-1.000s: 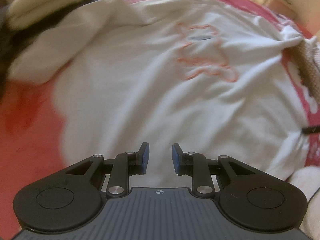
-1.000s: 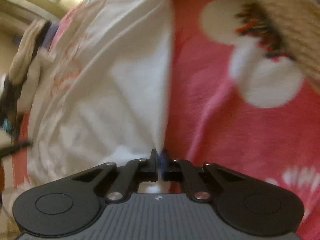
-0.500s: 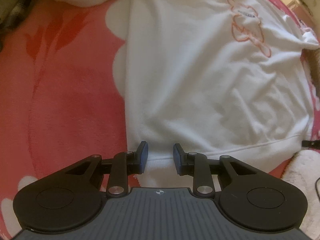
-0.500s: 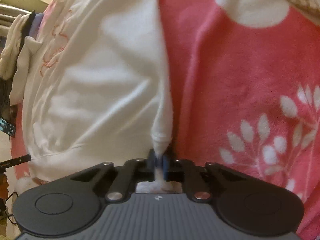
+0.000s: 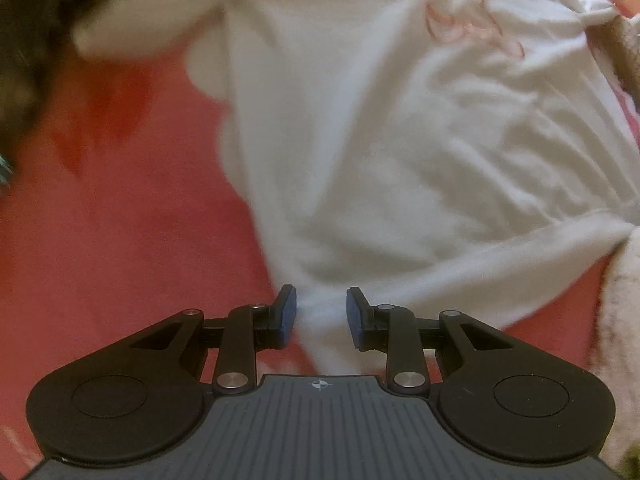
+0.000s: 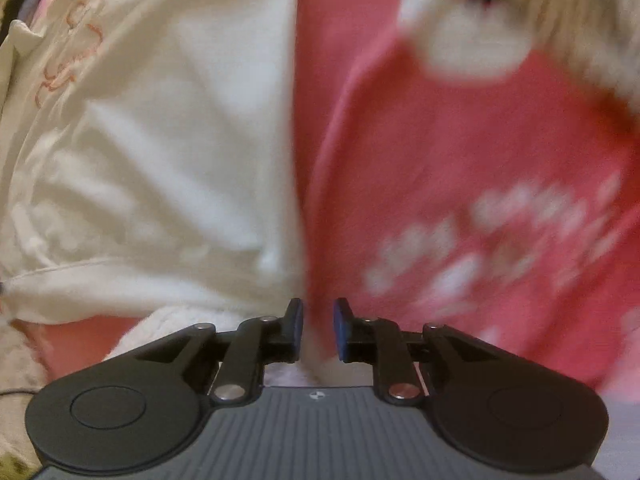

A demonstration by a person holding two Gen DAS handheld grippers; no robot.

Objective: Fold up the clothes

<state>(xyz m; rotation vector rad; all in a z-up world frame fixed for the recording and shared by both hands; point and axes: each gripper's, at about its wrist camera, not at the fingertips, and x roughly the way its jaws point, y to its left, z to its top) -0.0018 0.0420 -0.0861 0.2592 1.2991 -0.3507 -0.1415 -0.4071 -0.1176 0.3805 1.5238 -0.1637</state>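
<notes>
White cotton filled most of what we saw: a white long-sleeved sweatshirt with an orange outline print on its chest (image 5: 400, 140) lay spread flat on a coral-pink fleece blanket with white flower and leaf shapes (image 6: 460, 140). Our left claw (image 5: 318, 314) stood spread, its blue-padded fingers (image 5: 286, 312) on either side of the sweatshirt's lower left corner, with white cloth in the gap between them; neither pad visibly pressed on the fabric. The ribbed hem ran from that corner away to the right, and the body of the garment was creased in soft diagonal folds. Our right claw (image 6: 318, 330) was also spread, though less widely, at the sweatshirt's opposite lower corner; the garment's side edge ran straight up from just beside its left finger, and a little pale cloth showed in the gap (whether it touched the pads we could not tell). In the left wrist view a cream sleeve (image 5: 132, 28) lay at the upper left, beside dark, blurred clothing (image 5: 24, 60). A beige knitted fabric (image 6: 580, 20) lay across the blanket at the upper right of the right wrist view. Both views were smeared by motion.
</notes>
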